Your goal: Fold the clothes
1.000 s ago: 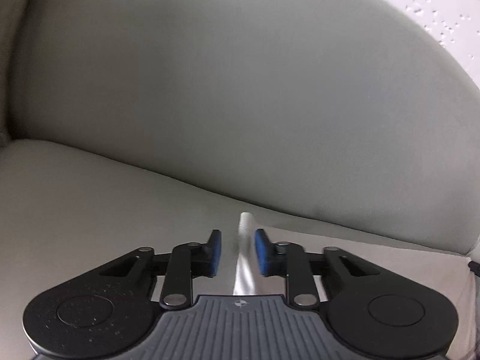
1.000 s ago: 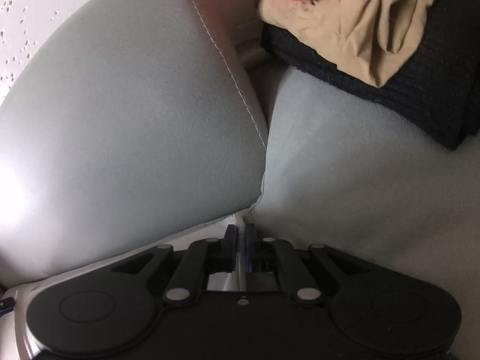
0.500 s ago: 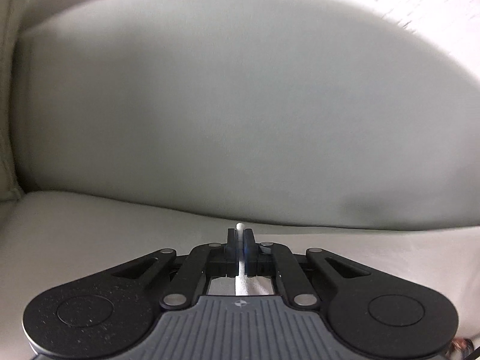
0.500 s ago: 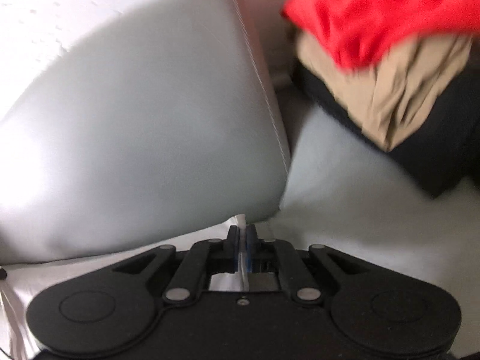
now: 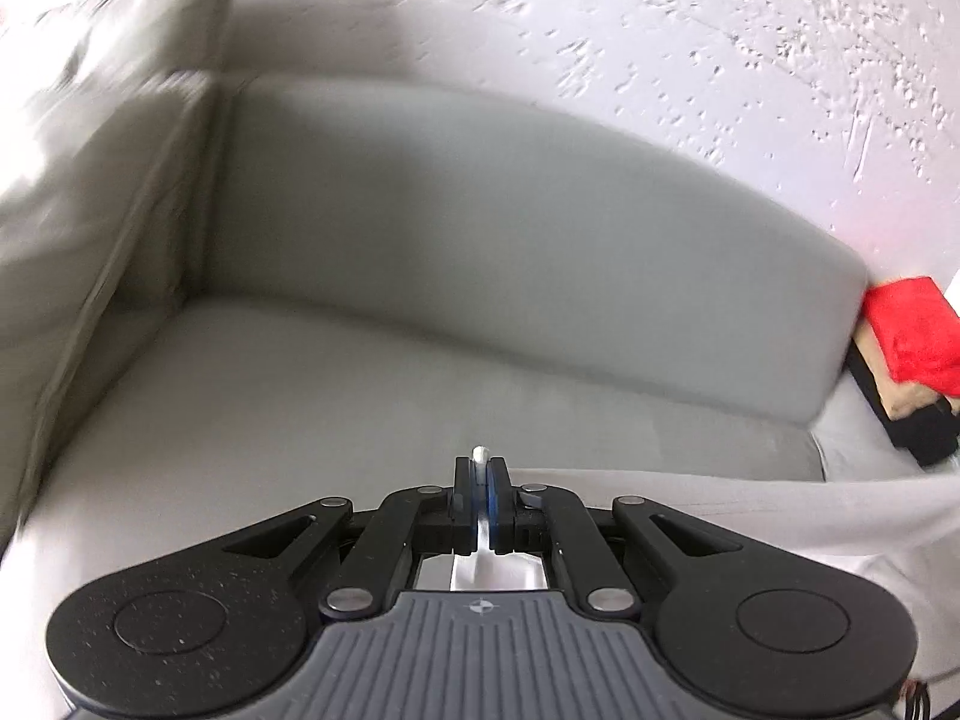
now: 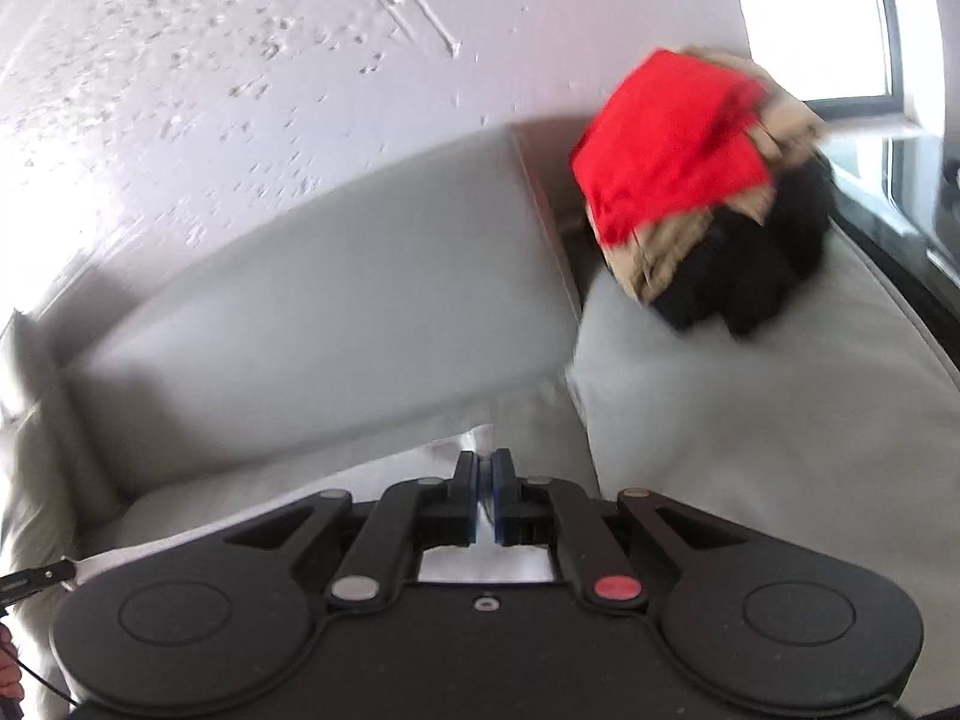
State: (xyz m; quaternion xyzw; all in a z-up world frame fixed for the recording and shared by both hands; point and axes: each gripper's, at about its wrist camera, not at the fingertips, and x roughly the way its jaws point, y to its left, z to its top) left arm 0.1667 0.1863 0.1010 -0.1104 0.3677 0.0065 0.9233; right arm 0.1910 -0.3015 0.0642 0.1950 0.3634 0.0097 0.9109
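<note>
White garment (image 5: 738, 516), thin and smooth with a faint sheen, is pinched at both ends: your left gripper (image 5: 481, 501) has its blue-padded jaws pressed together on a narrow upright fold of it, and your right gripper (image 6: 483, 501) is clamped the same way on another edge (image 6: 474, 444), only a sliver of cloth between the pads. From the left gripper the fabric runs off to the right as a taut, nearly flat band above the sofa seat (image 5: 300, 420), which is a matte pale grey weave. Behind the seat stands the back cushion (image 5: 480, 228), a long rounded block of the same grey, and at its left end a loose beige pillow (image 5: 90, 180), blurred. At the right end of that back cushion sits a pile of clothes (image 6: 708, 204): a bright red piece (image 6: 666, 144) folded roughly square on top, a crumpled tan one under it, and a thick black knit at the bottom, all resting on the neighbouring seat cushion. Compared with a second ago, your left gripper's jaws, then apart around the fold, have closed on it, and both cameras have pulled back and tilted up, so the whole back cushion and the wall now show where only cushion filled the view before; the right gripper was already clamped then. Above the sofa the wall (image 5: 720, 60) is white with a rough, pitted plaster texture, and past the pile of clothes a bright window (image 6: 888, 18) with a dark frame shows. Both views are smeared by motion.
</note>
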